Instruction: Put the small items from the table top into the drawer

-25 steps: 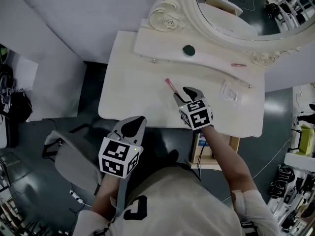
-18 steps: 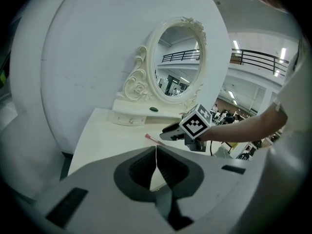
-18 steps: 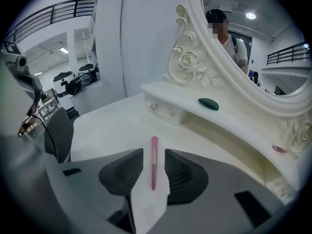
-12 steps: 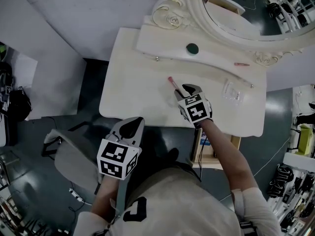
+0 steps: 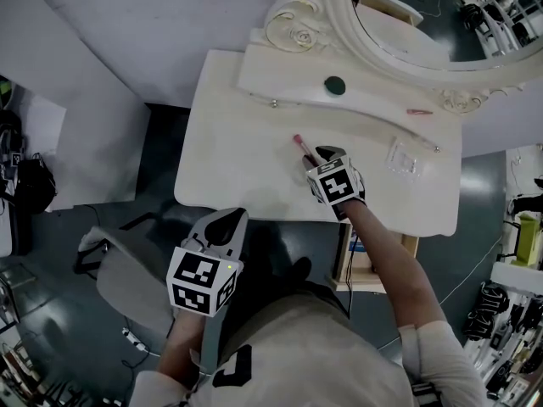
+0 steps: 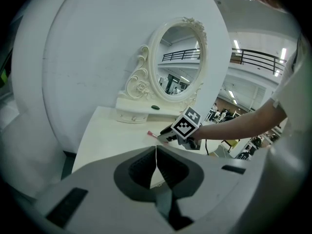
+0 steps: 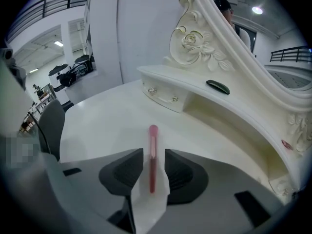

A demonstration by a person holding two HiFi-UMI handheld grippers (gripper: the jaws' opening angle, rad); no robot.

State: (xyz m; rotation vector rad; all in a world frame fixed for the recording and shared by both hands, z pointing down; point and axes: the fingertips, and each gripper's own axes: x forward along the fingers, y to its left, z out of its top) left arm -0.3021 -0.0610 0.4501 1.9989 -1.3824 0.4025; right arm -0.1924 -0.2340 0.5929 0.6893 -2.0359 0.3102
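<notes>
— Where is the pink stick (image 7: 153, 135) lying right now?
— It is lying flat on the top of the white dressing table (image 5: 229, 159), in front of the raised shelf (image 5: 288, 87). Its far end is pointing towards that shelf. The right gripper (image 7: 154, 155) is reaching down over its near end.
— Is that gripper squeezing it?
— No. Its jaws have just been closing in and the stick is sitting between them. They are standing apart on either side of it, though, with a sliver of table showing beside the stick, so the pads are not pressing.
— And the left gripper (image 6: 156, 149)?
— It is hanging out in front of the table's front edge, close to the person's body. Its jaws are clenched together on nothing.
— What else is sitting on the furniture?
— A dark green oval piece (image 5: 335, 84) is resting on the shelf under the ornate mirror (image 5: 407, 15). A thin pink clip (image 5: 416, 111) is lying further right on the same shelf. A clear plastic packet (image 5: 402, 157) is lying on the table top to the right of the right gripper, apart from it.
</notes>
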